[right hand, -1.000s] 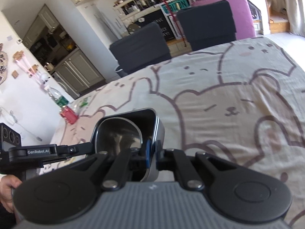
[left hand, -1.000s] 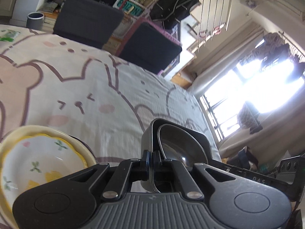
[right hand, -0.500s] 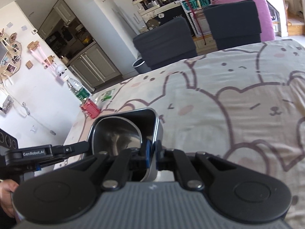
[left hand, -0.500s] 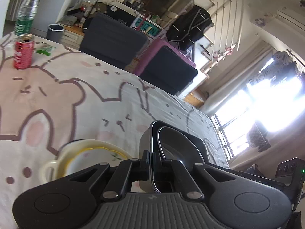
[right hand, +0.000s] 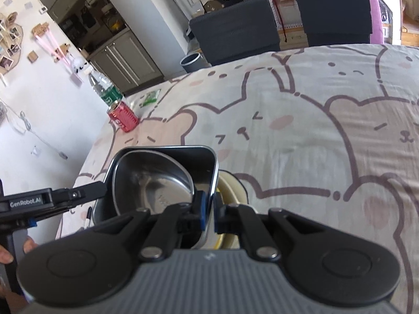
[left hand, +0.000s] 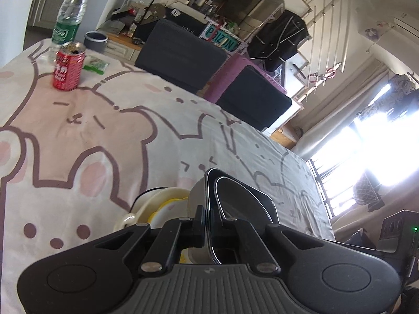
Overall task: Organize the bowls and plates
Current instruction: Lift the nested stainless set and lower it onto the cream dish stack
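Steel tray [left hand: 243, 204] is clamped at opposite rims by left gripper [left hand: 208, 218] and right gripper [right hand: 208, 213]. Cream bowl [left hand: 159, 204] is seen underneath. Left gripper's side profile is shown only by the right view.

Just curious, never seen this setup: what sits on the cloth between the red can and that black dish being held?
Only bare bear-print tablecloth lies between red can and black dish, in the right wrist view.

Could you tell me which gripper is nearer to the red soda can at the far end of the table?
Left. The left gripper clamps the square metal bowl's can-side wall; the right gripper clamps the opposite wall, farther from the red soda can.
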Tool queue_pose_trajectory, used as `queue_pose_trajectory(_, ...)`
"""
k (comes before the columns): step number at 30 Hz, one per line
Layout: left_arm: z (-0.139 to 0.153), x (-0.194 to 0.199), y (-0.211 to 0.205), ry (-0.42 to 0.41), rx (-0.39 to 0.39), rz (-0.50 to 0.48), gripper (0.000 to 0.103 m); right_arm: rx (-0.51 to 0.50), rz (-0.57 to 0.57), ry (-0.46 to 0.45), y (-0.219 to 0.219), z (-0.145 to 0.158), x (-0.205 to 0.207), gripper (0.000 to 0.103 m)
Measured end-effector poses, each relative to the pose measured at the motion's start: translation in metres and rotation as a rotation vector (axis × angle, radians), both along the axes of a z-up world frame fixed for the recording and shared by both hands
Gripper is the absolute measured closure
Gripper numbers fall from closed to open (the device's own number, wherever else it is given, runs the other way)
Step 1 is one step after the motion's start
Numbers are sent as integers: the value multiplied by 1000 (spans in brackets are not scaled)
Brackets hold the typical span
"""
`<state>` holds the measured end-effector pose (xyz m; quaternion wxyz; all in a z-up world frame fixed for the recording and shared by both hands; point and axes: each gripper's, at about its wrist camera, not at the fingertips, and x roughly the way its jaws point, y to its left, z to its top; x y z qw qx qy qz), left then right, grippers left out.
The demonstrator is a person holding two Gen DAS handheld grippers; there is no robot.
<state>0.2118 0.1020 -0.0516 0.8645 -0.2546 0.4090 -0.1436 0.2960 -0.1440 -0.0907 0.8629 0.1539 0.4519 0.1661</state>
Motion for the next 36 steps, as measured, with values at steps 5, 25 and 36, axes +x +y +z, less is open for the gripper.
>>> queue_pose_trajectory(5,-12,4,6,45,12,6,100,-24,14,23,10,-6,4,96)
queue_pose_trajectory(25,-33,12,5,114,90,-18,100,-128,61,88,33,-21,9,96)
queue_pose_trajectory(36,-39,15,4,137,102,-25,100,-151,68,102,35,-24,10,96)
